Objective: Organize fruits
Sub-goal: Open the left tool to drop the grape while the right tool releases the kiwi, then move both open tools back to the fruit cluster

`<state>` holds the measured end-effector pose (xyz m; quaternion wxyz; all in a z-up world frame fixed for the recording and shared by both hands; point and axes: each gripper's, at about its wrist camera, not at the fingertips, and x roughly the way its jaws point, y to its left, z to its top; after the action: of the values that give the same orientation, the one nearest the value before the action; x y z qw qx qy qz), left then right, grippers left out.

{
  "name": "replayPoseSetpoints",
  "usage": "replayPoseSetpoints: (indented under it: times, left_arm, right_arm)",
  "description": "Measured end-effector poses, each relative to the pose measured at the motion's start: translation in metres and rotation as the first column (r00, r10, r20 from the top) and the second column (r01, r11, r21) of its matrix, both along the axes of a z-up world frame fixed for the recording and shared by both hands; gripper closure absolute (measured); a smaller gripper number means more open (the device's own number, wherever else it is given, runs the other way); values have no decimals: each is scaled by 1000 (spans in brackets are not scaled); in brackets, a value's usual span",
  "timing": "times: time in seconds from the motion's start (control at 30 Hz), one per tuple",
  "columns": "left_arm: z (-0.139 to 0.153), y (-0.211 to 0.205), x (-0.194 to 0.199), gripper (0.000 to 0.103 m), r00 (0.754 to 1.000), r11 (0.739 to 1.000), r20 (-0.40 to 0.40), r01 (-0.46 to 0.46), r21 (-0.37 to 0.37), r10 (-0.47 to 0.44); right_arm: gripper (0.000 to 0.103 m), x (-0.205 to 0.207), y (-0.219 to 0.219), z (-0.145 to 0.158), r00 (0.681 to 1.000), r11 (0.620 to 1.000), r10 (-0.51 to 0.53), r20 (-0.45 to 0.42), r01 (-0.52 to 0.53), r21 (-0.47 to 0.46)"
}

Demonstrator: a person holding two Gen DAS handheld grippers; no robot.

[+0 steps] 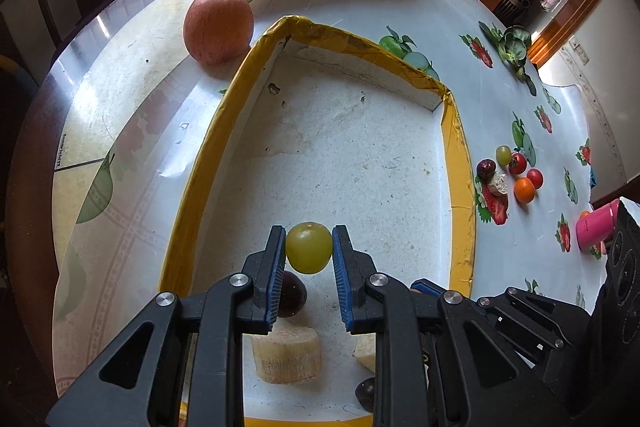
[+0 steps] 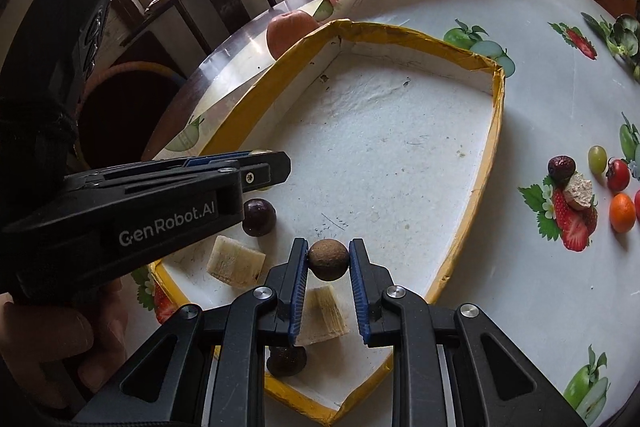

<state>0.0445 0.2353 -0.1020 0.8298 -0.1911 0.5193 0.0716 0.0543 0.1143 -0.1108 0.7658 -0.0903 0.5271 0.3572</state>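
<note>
A fruit-print cloth (image 1: 460,7) is covering the table under the tray (image 1: 460,163); "GenRobot.AI" is showing on the left gripper (image 1: 309,247), which is pinching a grape (image 1: 309,247), while the right gripper (image 2: 329,259) is clamping a brown fruit (image 2: 329,259).

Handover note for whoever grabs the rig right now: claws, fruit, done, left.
Left claw: shut on a green grape, over the near end of the yellow-rimmed tray.
Right claw: shut on a small brown round fruit, also over the tray's near end.
In the tray: a dark plum, two pale cut chunks, another dark fruit near the front rim.
Still on the tablecloth: the apple behind the tray; on the tray's right a green grape, a dark date, cherry tomatoes, a small orange, a pale chunk.
Left: release both, then fetch the rest.
</note>
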Motion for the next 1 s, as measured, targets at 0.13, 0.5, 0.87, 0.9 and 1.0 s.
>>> replayPoseSetpoints:
  times: [0.13, 0.5, 0.87, 0.9, 1.0]
  left_arm:
    - [-7, 0, 3, 82, 1000, 1000, -13, 4, 5, -4]
    - [-14, -6, 6, 81, 998, 1000, -59, 12, 14, -11]
    - [15, -13, -3, 58, 1000, 999, 1, 3, 38, -3]
    - [18, -14, -4, 58, 1000, 999, 5, 4, 37, -4]
    - [24, -21, -6, 58, 1000, 999, 19, 10, 32, -11]
  right_arm:
    - [82, 4, 1, -8, 1000, 1000, -3, -11, 2, -15]
    - [66, 8, -2, -14, 999, 1000, -8, -39, 7, -24]
    - [63, 2, -24, 12, 999, 999, -31, -15, 31, 19]
    - [63, 1, -27, 15, 999, 999, -35, -10, 36, 25]
    - [63, -3, -39, 26, 999, 998, -53, 5, 53, 42]
